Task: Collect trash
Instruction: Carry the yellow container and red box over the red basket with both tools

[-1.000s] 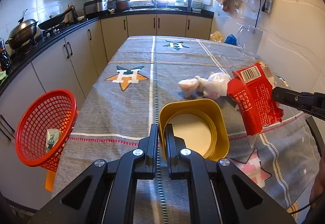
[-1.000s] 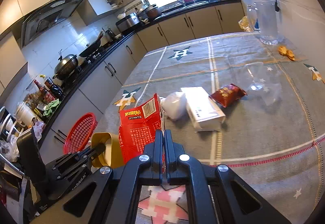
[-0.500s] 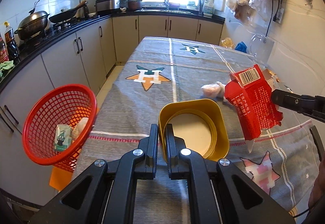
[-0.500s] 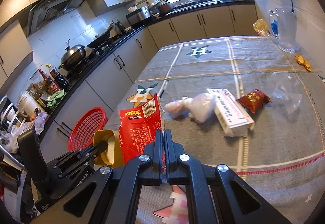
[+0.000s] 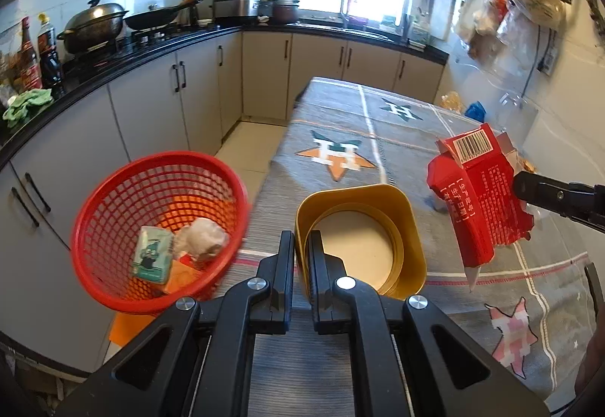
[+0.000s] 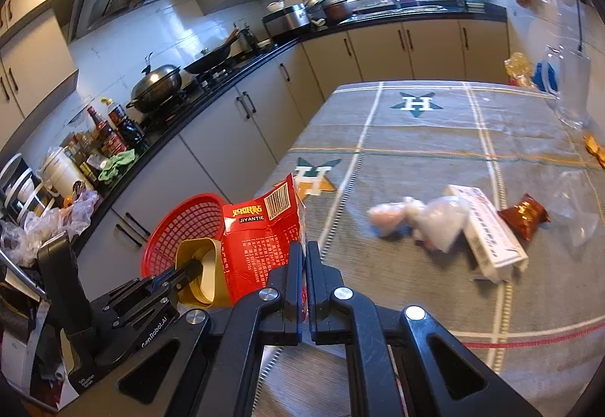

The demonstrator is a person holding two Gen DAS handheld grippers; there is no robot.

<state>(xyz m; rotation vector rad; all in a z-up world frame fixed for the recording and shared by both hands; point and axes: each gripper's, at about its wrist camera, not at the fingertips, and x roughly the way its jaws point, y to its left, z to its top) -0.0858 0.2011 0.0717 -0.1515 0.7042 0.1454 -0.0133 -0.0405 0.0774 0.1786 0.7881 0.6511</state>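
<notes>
Left gripper (image 5: 301, 265) pinches the near wall of a yellow tub (image 5: 359, 239), held above the table's (image 6: 416, 137) near-left edge. Right gripper (image 6: 304, 275) is clamped on a torn red packet (image 6: 261, 243), white print "JIYANTIE", barcode on top flap, held above the table just right of the tub. Red mesh basket (image 5: 113, 265) off the left edge holds a green-printed sachet (image 5: 151, 260). Farther: white box (image 6: 487, 231), dark red wrapper (image 6: 523, 216).
</notes>
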